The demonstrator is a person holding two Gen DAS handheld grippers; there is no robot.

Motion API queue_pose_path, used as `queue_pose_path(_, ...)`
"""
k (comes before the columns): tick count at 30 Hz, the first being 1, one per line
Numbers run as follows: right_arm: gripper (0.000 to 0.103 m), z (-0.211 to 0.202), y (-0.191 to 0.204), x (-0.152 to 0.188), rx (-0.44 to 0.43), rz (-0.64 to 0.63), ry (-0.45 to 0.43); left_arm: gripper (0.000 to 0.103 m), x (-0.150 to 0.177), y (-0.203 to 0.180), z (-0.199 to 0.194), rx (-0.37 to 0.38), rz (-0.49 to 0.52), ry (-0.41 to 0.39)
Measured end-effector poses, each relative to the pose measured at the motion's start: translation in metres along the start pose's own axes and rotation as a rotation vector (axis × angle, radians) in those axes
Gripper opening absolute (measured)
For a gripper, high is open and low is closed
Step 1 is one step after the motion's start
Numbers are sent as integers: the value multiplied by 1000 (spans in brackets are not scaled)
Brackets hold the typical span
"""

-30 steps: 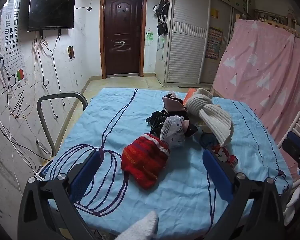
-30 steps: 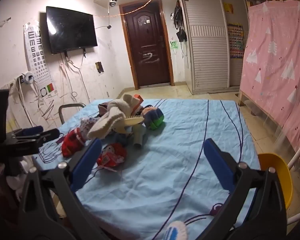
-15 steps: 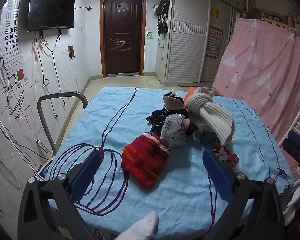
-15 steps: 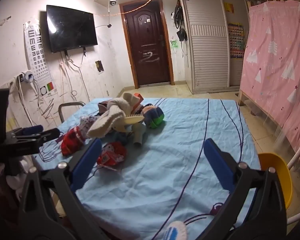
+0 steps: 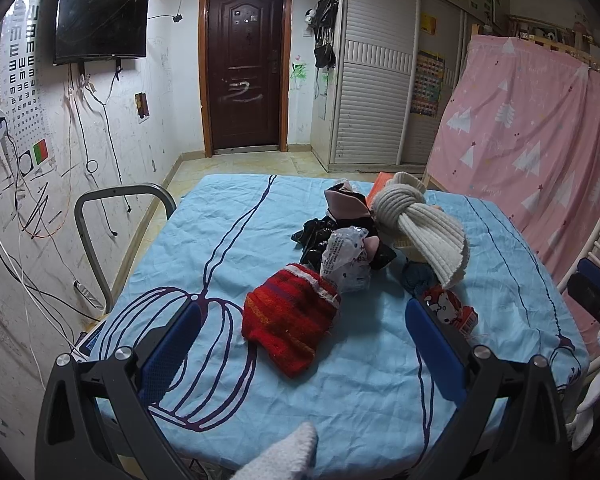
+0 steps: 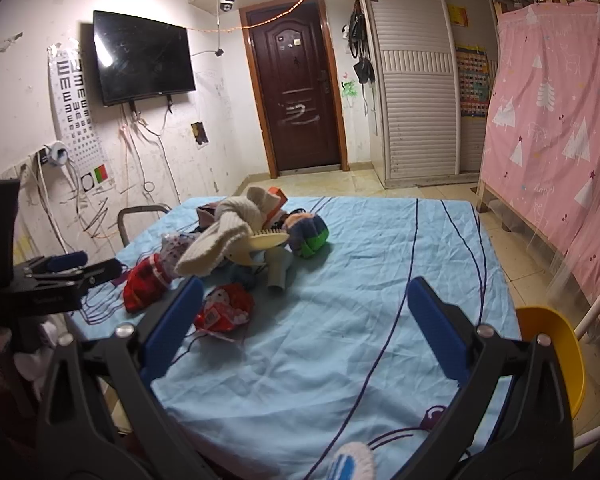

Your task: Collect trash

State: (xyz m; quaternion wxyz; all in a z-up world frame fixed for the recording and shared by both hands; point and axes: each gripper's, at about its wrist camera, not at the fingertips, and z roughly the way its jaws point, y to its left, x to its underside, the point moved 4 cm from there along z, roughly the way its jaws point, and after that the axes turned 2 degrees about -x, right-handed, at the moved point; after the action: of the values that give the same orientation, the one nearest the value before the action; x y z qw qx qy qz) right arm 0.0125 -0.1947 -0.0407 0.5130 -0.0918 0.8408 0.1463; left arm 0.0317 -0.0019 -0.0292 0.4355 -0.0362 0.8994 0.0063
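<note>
1. I have my left gripper hovering low over the near edge of the light-blue sheet with dark purple line drawings, blue-padded jaws spread wide and empty.
2. Between those pads, at about 12 o'clock, lies the red striped knitted hat, flat on the sheet.
3. Just past it, at 1 o'clock, sits the crumpled clear printed plastic wrapper, touching the crumpled black plastic bag behind it.
4. At 2 o'clock, right beside my right-hand pad, there is the red cartoon-cat snack packet, with the knotted cream ribbed knit scarf draped above it.
5. My right gripper is also wide open, holding nothing, over bare sheet.
6. In its view the snack packet lies at 10 o'clock, just beside the left pad; a grey cone-shaped plastic piece stands near it at 11 o'clock.
7. Further back, a multicoloured knitted ball touches a cream plastic hairbrush.
8. A yellow plastic chair sits at 3 o'clock, off the sheet.
</note>
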Motion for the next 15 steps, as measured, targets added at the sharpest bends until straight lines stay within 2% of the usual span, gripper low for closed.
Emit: queue_pose_path(15, 98, 0, 0, 0, 0, 0, 1, 93, 0, -1, 0, 0, 2, -1)
